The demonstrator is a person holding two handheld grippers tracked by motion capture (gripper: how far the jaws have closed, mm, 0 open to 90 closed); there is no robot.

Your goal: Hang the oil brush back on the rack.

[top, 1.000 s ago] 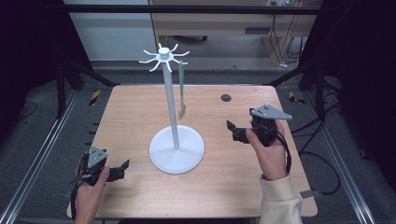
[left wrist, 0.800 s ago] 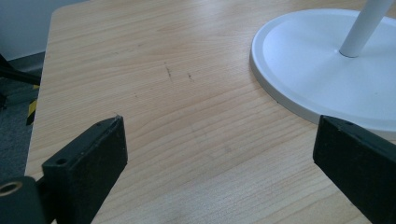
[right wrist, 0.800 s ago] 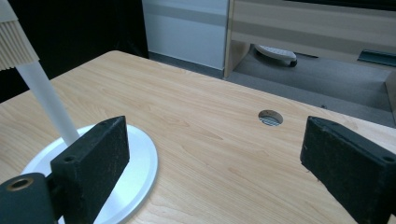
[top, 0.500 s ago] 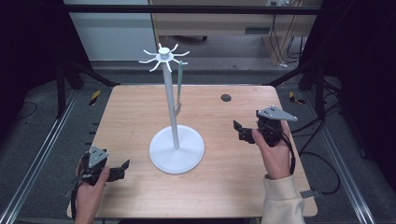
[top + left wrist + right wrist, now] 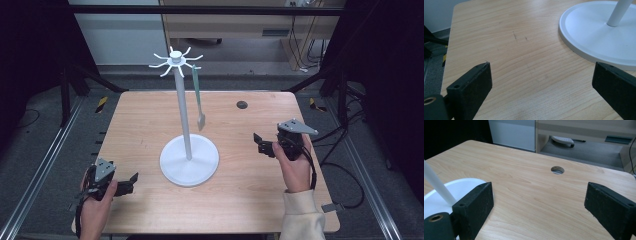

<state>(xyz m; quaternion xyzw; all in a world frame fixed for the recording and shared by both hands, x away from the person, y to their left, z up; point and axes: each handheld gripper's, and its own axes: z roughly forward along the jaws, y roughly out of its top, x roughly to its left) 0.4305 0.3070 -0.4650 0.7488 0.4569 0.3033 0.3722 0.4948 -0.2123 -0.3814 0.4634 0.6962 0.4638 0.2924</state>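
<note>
A: Worktop (image 5: 150, 130) count, please?

B: One white stand (image 5: 188, 159), one pale green spatula (image 5: 198, 100), two tongs.

A: The spatula?

B: Slim, flat-bladed, hanging from a top hook beside the pole, centre-back.

A: The tongs?

B: Left tongs (image 5: 129, 181) and right tongs (image 5: 262, 145) both gape wide, holding nothing, well apart from the stand.

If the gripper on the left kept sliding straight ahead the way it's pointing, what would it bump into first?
Probably the white stand's round base. The left gripper is open and low over the table, aimed toward the base's near edge. Only bare wood lies between them, though it might just skim past the rim.
</note>
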